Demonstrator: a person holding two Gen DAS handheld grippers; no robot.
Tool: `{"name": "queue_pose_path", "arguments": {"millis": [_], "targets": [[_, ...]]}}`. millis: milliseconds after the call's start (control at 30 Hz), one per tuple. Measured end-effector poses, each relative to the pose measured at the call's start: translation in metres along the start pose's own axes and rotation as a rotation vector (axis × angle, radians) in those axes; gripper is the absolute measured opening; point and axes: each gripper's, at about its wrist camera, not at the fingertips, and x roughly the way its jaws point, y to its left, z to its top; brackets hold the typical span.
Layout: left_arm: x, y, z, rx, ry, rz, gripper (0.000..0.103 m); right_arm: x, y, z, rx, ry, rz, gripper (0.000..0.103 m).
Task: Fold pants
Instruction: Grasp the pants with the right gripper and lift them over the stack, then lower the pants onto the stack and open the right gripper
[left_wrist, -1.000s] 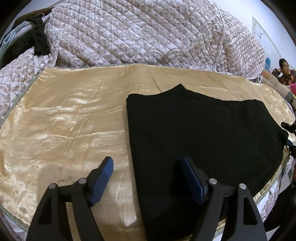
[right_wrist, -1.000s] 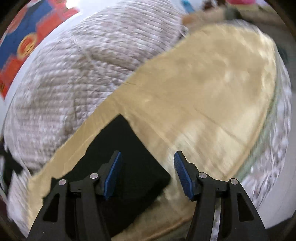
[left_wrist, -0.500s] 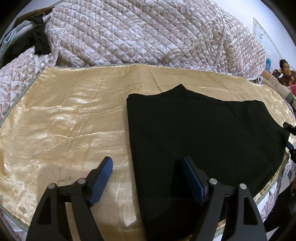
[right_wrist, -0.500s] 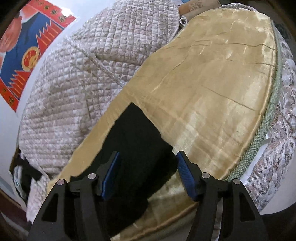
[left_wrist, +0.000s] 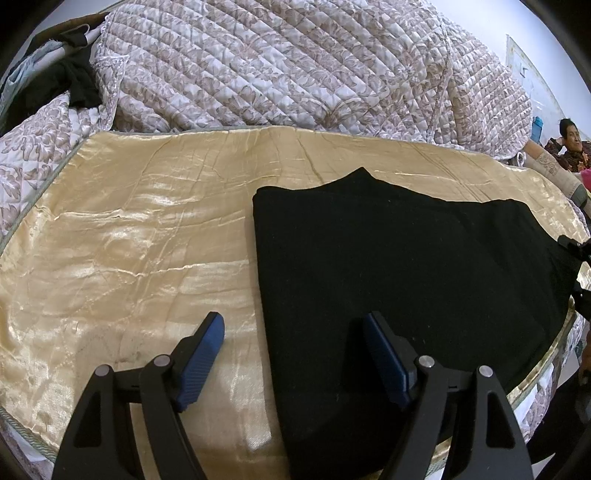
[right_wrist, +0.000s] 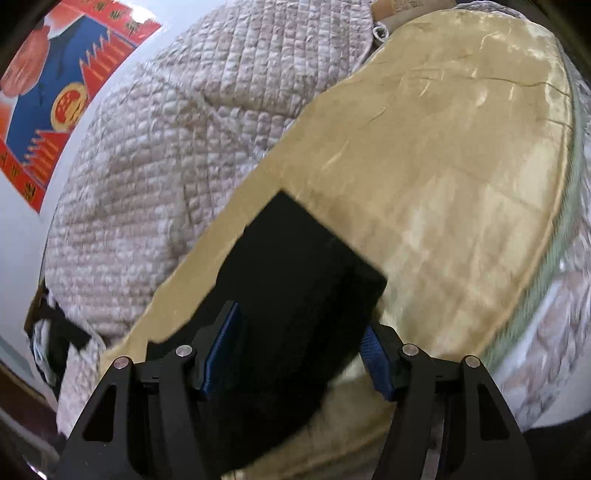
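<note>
**Both tools spread at opposite ends of pants on bed**

Edges and room: the gold sheet (left_wrist: 122, 236) covers the bed, with a wide bare stretch to the left of the pants (left_wrist: 399, 266) in the left wrist view. A quilt (left_wrist: 280, 70) is heaped along the far edge. In the right wrist view, bare sheet (right_wrist: 454, 177) runs out beyond the pants' (right_wrist: 291, 280) end to the green piping at the bed's rim.

Pants: black, lying flat on the sheet, partly folded into a broad slab. Left edge straight; near edge close to the bed's front rim.

Left tool (left_wrist: 293, 336): fingers wide apart, straddling the pants' left edge. One finger is over bare sheet, the other over black cloth. Nothing between them is pinched.

Right tool (right_wrist: 301, 332): fingers spread, with the pants' end between them. Whether the pads touch cloth cannot be told; the view is blurred.

Also seen: a poster (right_wrist: 55, 99) on the wall, a seated person (left_wrist: 570, 142) far right.
</note>
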Motion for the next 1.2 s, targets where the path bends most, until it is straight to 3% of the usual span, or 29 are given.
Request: {"name": "queue_pose_path", "arguments": {"millis": [33,100,133,167,267,533,767,900,967,1033,1200], "targets": [[0.0,0.0,0.001,-0.003,0.002,0.002,0.08,0.001,0.001,0.001,-0.003,0.003,0.005,0.062],[0.002,-0.001,0.003,-0.011,0.011,0.004,0.08,0.011,0.004,0.003,-0.02,0.036,-0.011,0.051],[0.002,-0.001,0.004,-0.015,0.016,0.005,0.08,0.014,0.004,0.003,-0.02,0.05,-0.023,0.035],[0.002,-0.002,0.006,-0.02,0.019,0.008,0.08,0.017,0.004,0.004,-0.012,0.061,-0.026,0.026],[-0.003,0.0,0.011,-0.028,0.004,0.019,0.08,0.012,0.013,0.005,-0.032,0.054,-0.01,0.025],[-0.019,0.024,0.027,-0.105,-0.054,0.044,0.08,-0.007,0.107,-0.004,-0.285,0.047,0.136,0.024],[-0.036,0.081,0.033,-0.252,-0.094,0.111,0.08,0.001,0.198,-0.067,-0.506,0.171,0.289,0.023],[-0.041,0.111,0.027,-0.343,-0.092,0.124,0.079,0.03,0.224,-0.126,-0.613,0.324,0.339,0.024],[-0.043,0.117,0.025,-0.36,-0.089,0.12,0.079,0.052,0.227,-0.161,-0.672,0.424,0.318,0.024],[-0.045,0.118,0.024,-0.363,-0.094,0.115,0.079,0.065,0.223,-0.182,-0.721,0.463,0.283,0.024],[-0.048,0.119,0.025,-0.366,-0.104,0.1,0.079,0.053,0.231,-0.184,-0.775,0.395,0.261,0.024]]}}
